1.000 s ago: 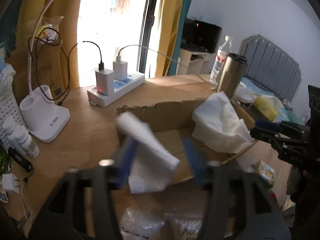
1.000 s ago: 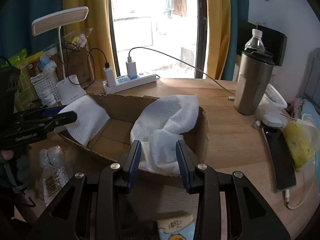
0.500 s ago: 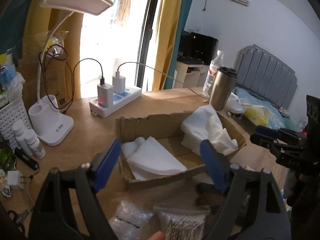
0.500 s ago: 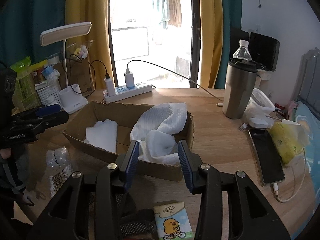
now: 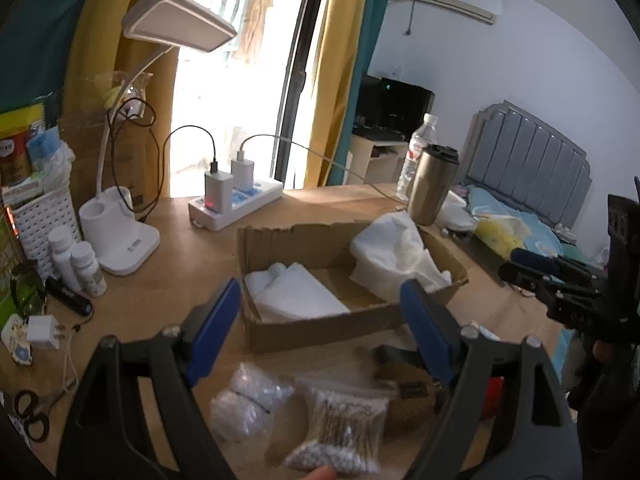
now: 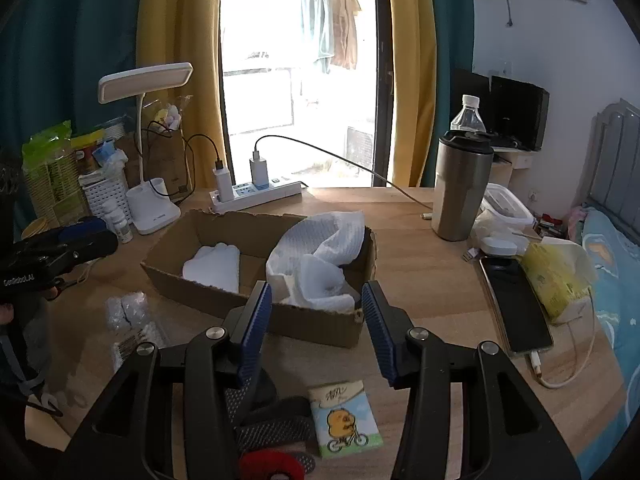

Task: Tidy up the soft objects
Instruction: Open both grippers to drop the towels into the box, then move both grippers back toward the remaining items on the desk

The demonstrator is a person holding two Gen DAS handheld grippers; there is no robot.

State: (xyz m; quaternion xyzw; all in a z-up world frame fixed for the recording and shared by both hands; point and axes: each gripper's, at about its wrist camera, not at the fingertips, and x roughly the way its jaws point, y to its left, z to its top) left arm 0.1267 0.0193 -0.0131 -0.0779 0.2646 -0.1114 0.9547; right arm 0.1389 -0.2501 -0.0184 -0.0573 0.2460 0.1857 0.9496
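A shallow cardboard box (image 5: 320,332) (image 6: 200,284) sits on the wooden desk. A folded white cloth (image 5: 296,292) (image 6: 214,266) lies in its left end. A crumpled white towel (image 5: 394,256) (image 6: 316,252) fills its right end. My left gripper (image 5: 320,332) is open and empty, held above the desk in front of the box. My right gripper (image 6: 316,328) is open and empty, in front of the box's right end. Bagged cotton balls (image 5: 250,404) (image 6: 126,312) and cotton swabs (image 5: 344,424) lie near the front edge. A tissue pack (image 6: 344,420) lies below the right gripper.
A desk lamp (image 6: 154,208), power strip (image 6: 256,194), pill bottles (image 5: 80,264) and scissors (image 5: 28,414) stand left and behind. A steel tumbler (image 6: 460,192), phone (image 6: 516,304) and yellow packet (image 6: 556,280) are at the right. Dark rolled items (image 6: 272,432) lie at the front.
My left gripper let go of the folded white cloth, which now lies in the box, then opened wide and drew back. My right gripper also pulled back from the box.
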